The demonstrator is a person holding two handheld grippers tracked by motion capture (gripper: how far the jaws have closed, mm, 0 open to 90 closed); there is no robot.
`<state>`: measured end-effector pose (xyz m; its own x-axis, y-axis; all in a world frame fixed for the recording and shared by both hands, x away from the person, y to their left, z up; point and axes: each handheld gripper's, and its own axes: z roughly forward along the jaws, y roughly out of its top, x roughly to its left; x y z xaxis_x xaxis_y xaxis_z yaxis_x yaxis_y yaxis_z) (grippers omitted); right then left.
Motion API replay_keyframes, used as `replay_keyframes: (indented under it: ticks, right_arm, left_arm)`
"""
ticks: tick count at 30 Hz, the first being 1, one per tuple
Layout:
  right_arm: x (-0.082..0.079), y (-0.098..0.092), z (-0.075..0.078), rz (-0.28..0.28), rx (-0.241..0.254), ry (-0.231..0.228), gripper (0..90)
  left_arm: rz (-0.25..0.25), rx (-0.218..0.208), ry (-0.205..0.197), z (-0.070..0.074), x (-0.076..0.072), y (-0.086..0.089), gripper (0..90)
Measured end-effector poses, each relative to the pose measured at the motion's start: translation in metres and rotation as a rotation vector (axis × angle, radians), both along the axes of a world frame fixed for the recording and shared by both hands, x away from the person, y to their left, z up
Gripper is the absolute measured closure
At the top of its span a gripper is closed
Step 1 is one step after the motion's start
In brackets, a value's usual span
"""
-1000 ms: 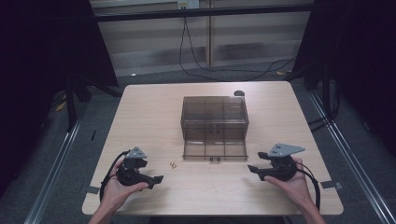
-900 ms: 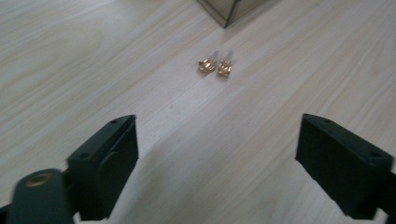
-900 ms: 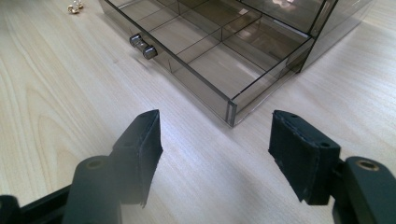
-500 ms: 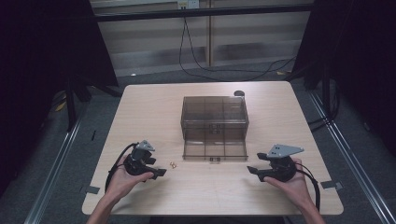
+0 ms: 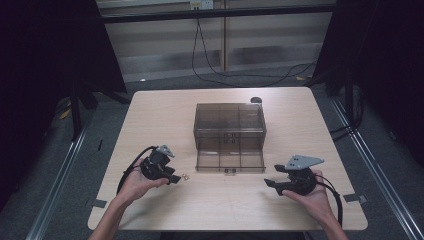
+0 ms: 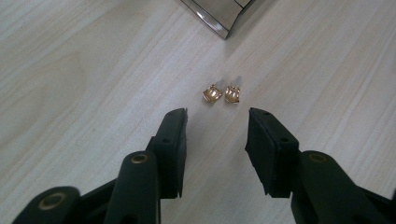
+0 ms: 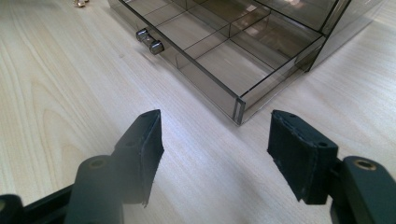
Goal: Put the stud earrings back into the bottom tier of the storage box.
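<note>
Pale wood table (image 5: 150, 120) under me, dark room all round, cables trailing across the grey floor at the top of the high view. Dead centre sits the smoky clear organiser box (image 5: 229, 120), its bottom drawer (image 5: 230, 161) pulled out toward me, dividers showing, two little metal knobs (image 7: 149, 41) on its front in my right gripper view. My left gripper (image 5: 172, 178) sits lower left of the high view, nose pointed at the two small gold clips (image 5: 185, 176) lying on the bare wood just left of the drawer's front corner. In my left gripper view those gold clips (image 6: 221, 94) lie side by side just beyond my tips, not between them, nothing touching; my jaws have just been closing in but are apart with only table between. My right gripper (image 5: 274, 182) rests lower right, jaws spread wide and empty, facing the drawer's near corner (image 7: 239, 111).
</note>
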<state>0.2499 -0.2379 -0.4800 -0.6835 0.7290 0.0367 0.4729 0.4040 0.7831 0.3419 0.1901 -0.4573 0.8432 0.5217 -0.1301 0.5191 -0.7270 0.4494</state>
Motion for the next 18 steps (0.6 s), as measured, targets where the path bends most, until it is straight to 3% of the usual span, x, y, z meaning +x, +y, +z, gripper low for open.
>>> replay_keyframes:
  ticks: [1, 2, 11, 12, 13, 14, 18]
  right_arm:
    - [0.0, 0.0, 0.0, 0.001, -0.001, -0.001, 34.8]
    - [0.0, 0.0, 0.0, 0.0, -0.003, -0.002, 34.7]
    - [0.001, 0.0, -0.001, 0.005, -0.002, 0.001, 34.7]
    - [0.001, 0.001, -0.001, 0.004, -0.001, 0.003, 34.7]
    - [0.001, 0.001, -0.001, 0.005, -0.002, 0.003, 34.6]
    - [0.001, 0.001, -0.001, 0.006, -0.003, 0.001, 34.6]
    - [0.001, 0.001, -0.001, 0.006, -0.006, 0.007, 34.6]
  left_arm:
    - [0.014, -0.01, 0.0, 0.0, 0.0, -0.002, 59.9]
    - [-0.009, 0.016, -0.001, 0.001, 0.003, -0.003, 61.2]
    - [-0.039, 0.048, 0.022, 0.004, 0.012, -0.014, 69.7]
    - [-0.07, 0.071, 0.022, 0.004, 0.015, -0.015, 70.0]
    - [-0.056, 0.065, 0.026, 0.004, 0.014, -0.017, 70.7]
    - [-0.082, 0.082, 0.025, 0.004, 0.015, -0.018, 71.0]
    - [-0.102, 0.09, 0.045, 0.006, 0.018, -0.022, 71.7]
